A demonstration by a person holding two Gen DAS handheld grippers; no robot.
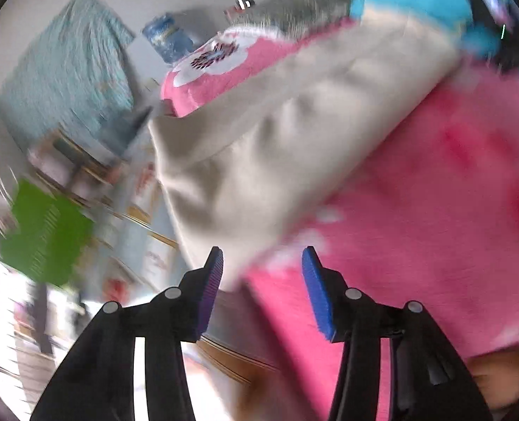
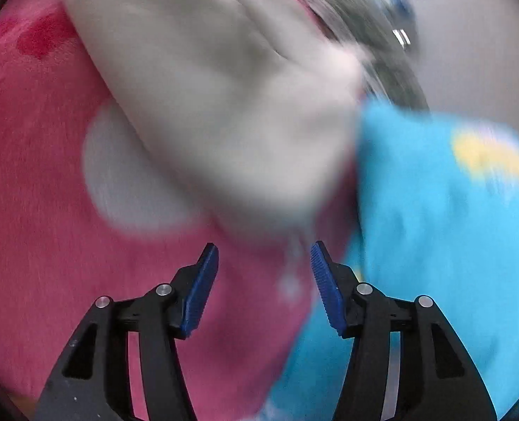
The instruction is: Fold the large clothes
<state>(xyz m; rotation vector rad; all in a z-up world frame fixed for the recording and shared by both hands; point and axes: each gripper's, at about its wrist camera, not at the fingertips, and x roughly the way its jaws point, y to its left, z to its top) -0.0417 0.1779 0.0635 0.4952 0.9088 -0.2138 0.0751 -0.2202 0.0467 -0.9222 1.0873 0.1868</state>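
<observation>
Both grippers, left gripper (image 1: pixel 262 263) and right gripper (image 2: pixel 264 259), gape empty; beige garment (image 2: pixel 224 105) lies at twelve o'clock (probably next grab).

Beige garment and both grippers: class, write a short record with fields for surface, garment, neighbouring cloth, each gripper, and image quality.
surface: pink blanket with white patches
garment: beige garment, lying rumpled on the blanket
neighbouring cloth: blue cloth beside the garment
left gripper: open, nothing between the pads
right gripper: open, nothing between the pads
image quality: both views motion-blurred
</observation>
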